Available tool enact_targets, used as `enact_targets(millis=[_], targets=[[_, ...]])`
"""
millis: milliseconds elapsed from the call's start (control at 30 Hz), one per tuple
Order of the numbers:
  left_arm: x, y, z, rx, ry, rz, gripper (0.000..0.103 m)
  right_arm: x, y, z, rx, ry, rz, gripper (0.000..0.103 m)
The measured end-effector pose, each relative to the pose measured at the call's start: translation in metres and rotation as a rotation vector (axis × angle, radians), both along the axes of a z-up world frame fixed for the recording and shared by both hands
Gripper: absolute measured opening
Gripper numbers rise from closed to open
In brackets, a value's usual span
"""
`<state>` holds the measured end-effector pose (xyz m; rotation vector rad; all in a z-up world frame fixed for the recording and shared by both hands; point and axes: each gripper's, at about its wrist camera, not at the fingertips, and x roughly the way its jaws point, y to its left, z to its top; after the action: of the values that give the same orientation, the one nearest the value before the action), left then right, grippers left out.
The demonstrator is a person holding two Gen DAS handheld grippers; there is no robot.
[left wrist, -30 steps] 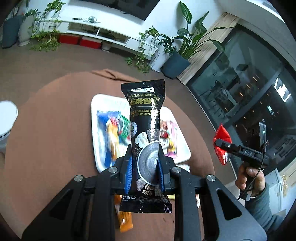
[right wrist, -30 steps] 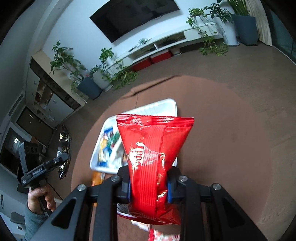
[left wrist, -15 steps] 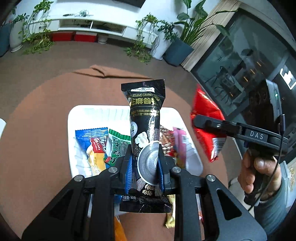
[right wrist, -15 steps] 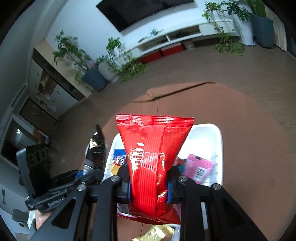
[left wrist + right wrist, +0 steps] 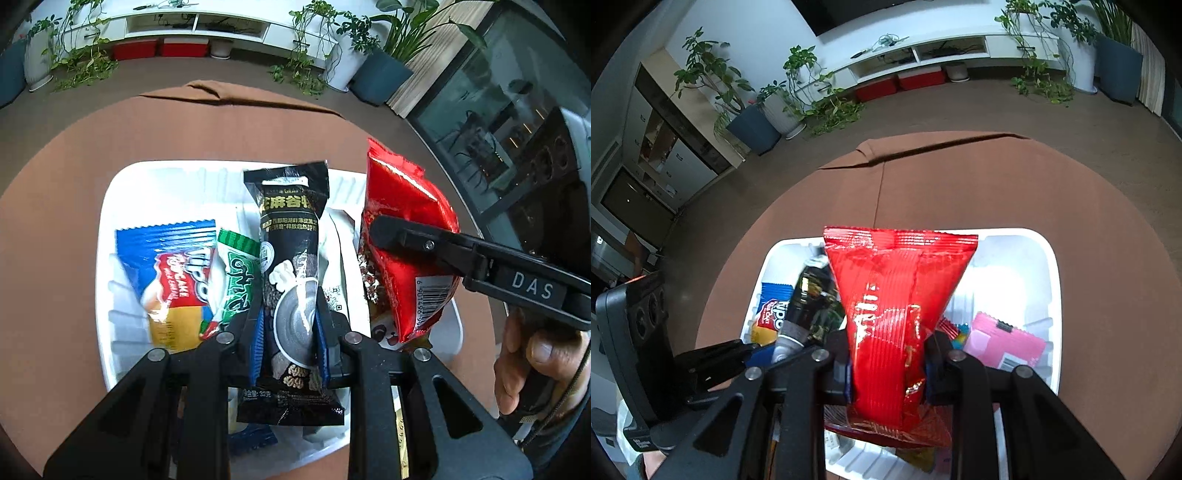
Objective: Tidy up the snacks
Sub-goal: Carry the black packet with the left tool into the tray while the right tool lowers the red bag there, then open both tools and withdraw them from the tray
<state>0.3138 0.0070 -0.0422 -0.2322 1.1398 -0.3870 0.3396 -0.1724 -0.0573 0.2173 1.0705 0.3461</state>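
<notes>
Hanging over a white tray (image 5: 107,206), a black snack pack (image 5: 291,258) stands upright in the left claw (image 5: 291,343), clenched low on its body between blue pads (image 5: 256,343). It is a slim glossy pouch with a crimped top, pale lettering, a grey round bowl picture and a flat bottom flap printed in small text. Just right of it, a red bag (image 5: 897,314) is grasped by the right claw (image 5: 888,373), pinched at its waist so the foil creases and the crimped top flares wide; in the left view a barcode shows on its lower edge. Both packs are over the tray's near half.

Inside the tray lie a blue cupcake pack (image 5: 173,273) at the left, a green-and-white pack (image 5: 236,273) beside it, a white pack (image 5: 341,266) between the two held snacks, and a pink packet (image 5: 1004,343) at the right. The tray sits on a round brown desk (image 5: 51,229). A hand (image 5: 535,354) holds the right claw's grip. Potted plants (image 5: 753,110) and a white shelf unit (image 5: 923,51) stand far off.
</notes>
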Motion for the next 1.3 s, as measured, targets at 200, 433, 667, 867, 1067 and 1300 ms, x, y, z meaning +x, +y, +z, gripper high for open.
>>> enact_targets(millis=[200, 433, 667, 867, 1067, 1300], targets=[[0.010, -0.012, -0.008, 0.014, 0.002, 0.003, 0.022, -0.001, 0.003, -0.008, -0.033, -0.004, 0.015, 0.030], [0.020, -0.023, -0.019, 0.024, 0.004, 0.015, 0.022, -0.001, 0.006, -0.016, -0.038, -0.010, 0.021, 0.031], [0.011, -0.011, -0.018, -0.001, -0.005, 0.042, 0.022, -0.005, 0.007, -0.024, -0.029, -0.043, 0.019, 0.032], [0.004, -0.005, 0.002, 0.001, -0.035, 0.079, 0.037, -0.007, 0.006, -0.013, -0.090, -0.044, 0.017, 0.046], [-0.012, -0.002, 0.035, -0.023, -0.095, 0.088, 0.063, -0.015, -0.008, 0.011, -0.051, -0.102, -0.028, 0.066], [-0.055, 0.000, 0.086, -0.035, -0.184, 0.047, 0.103, -0.054, -0.019, 0.051, 0.052, -0.180, -0.013, 0.092]])
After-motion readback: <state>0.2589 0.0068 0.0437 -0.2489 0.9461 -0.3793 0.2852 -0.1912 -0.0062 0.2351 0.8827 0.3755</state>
